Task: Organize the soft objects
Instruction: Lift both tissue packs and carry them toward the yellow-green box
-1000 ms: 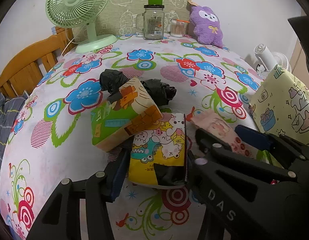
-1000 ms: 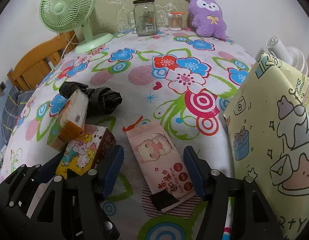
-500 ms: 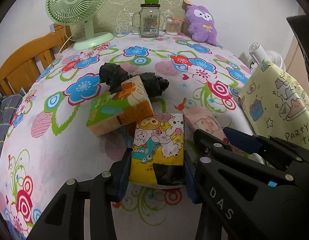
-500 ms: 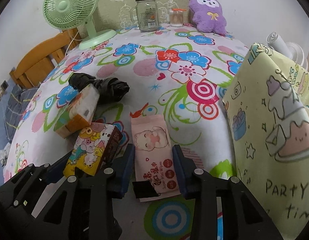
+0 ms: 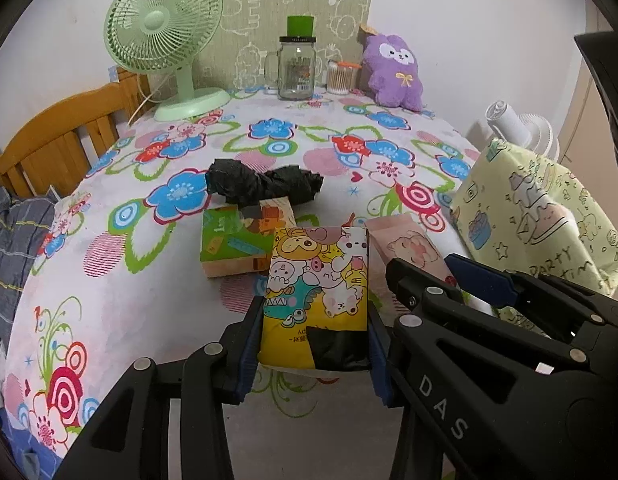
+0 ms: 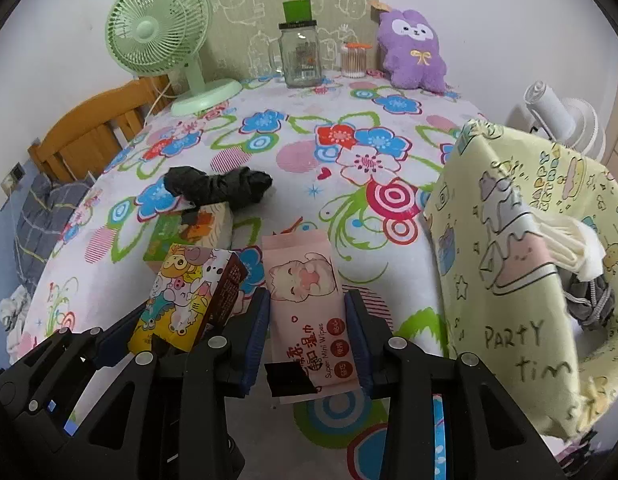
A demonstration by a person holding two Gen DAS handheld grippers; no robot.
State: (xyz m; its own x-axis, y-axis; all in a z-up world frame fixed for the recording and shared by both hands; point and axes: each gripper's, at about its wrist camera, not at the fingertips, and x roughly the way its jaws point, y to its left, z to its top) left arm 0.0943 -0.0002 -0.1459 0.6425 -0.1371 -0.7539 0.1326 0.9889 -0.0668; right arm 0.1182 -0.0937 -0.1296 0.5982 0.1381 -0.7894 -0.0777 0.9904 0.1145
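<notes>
My left gripper is shut on a yellow cartoon tissue pack and holds it lifted off the flowered tablecloth; the pack also shows in the right wrist view. My right gripper is shut on a pink wet-wipes pack, raised at the table's front; that pack shows beside the yellow one in the left wrist view. A green and orange tissue pack lies on the cloth behind. A crumpled black bag lies just beyond it.
A pale yellow party gift bag stands open at the right with white tissue and grey cord inside. At the back stand a green fan, a glass jar, a cotton-swab tub and a purple plush. A wooden chair is at the left.
Both grippers closed on their packs and lifted them back toward me. The yellow pack came off the green and orange pack, which now lies flat.
</notes>
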